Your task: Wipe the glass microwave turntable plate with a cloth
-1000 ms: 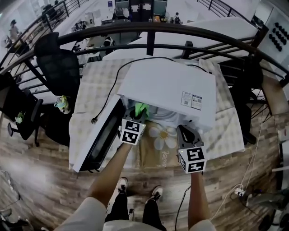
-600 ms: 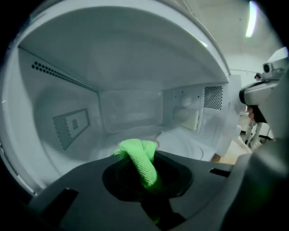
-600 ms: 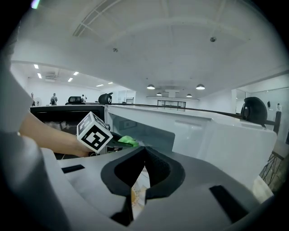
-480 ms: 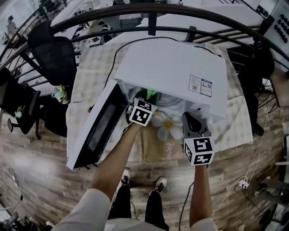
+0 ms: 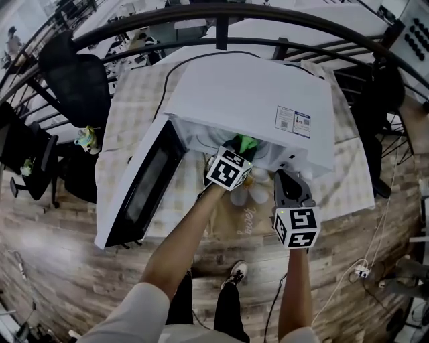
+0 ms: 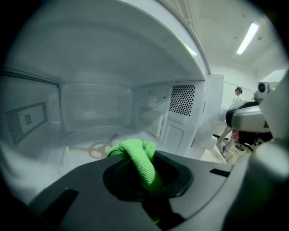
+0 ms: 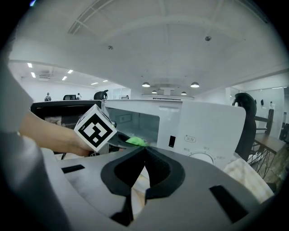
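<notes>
The white microwave (image 5: 255, 100) stands open on the table. My left gripper (image 5: 236, 155) reaches into its cavity, shut on a green cloth (image 5: 245, 143). In the left gripper view the cloth (image 6: 133, 150) bunches out of the jaws just above the glass turntable plate (image 6: 67, 155), whose hub shows through it on the cavity floor. My right gripper (image 5: 287, 189) hangs outside in front of the microwave's right side, jaws shut with nothing in them (image 7: 145, 150). From the right gripper view I see the left gripper's marker cube (image 7: 95, 127) and the cloth (image 7: 134, 141) at the cavity mouth.
The microwave door (image 5: 137, 184) swings out to the left. A chequered tablecloth (image 5: 134, 114) covers the table, and a flower-print mat (image 5: 247, 198) lies in front of the oven. A black cable (image 5: 175, 74) runs off the back left. A railing (image 5: 221, 13) and an office chair (image 5: 74, 74) stand beyond.
My left gripper has moved to the right and deeper into the microwave cavity with the green cloth. The right gripper has stayed roughly in place.
</notes>
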Motion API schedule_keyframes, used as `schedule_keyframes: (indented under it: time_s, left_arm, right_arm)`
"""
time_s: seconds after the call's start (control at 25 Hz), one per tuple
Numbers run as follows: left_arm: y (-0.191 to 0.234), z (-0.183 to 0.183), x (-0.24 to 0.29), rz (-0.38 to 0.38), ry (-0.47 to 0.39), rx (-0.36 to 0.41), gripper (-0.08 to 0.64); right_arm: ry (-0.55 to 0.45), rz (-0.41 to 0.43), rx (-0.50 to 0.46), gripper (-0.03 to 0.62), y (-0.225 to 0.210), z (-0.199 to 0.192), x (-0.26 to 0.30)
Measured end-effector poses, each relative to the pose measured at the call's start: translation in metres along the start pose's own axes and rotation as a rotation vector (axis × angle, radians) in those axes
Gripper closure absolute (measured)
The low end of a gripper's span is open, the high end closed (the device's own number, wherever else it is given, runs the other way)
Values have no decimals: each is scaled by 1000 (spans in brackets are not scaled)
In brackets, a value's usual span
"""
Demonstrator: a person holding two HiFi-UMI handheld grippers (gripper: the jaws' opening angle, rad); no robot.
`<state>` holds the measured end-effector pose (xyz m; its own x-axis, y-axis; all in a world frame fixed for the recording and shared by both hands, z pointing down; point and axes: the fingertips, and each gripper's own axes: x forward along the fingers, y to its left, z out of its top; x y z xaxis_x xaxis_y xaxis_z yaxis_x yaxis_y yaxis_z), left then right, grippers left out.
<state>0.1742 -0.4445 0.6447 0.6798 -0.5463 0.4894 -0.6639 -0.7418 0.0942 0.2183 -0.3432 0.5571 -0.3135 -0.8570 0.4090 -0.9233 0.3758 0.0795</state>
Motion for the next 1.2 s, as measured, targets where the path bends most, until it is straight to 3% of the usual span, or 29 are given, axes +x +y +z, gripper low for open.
schedule_keyframes:
  time_s: [0.16,0.28,0.36,0.48,0.64,0.76,0.84,1.04,1.2]
  left_arm:
    - [-34,15,9,-115,-26,5,497]
    - [-30,33,-1,-82,-124,51,497]
    - [-7,42,-15,16,-179,82,497]
    - [46,43,-38,222,-193,94,497]
    - [109,29,-57,488,-111,131,497]
    - [127,22,-55,585,-51,212,497]
    - [130,14,-45,574,-9,227,497]
    - [106,-1,-9,463,75,309,497]
    - [78,1,7,369,99,308,497]
  right_arm:
    - [-22,-19,4,577,-5,11,-6]
    - [-37,-32,-2,577,-10,18,-10]
    - [-43,-38,-3,577,-11,21,-10]
    - [-41,-40,4,577,-11,19,-10]
    - [-32,-26,6,577,-7,12,-8]
    - [-22,-10,-2,577,-3,6,-6]
    - [-19,-8,1,577,-2,2,-5]
    - [-9,-12,9,577,-4,-5,-7]
    - [-22,-15,20,577,-5,-3,-14]
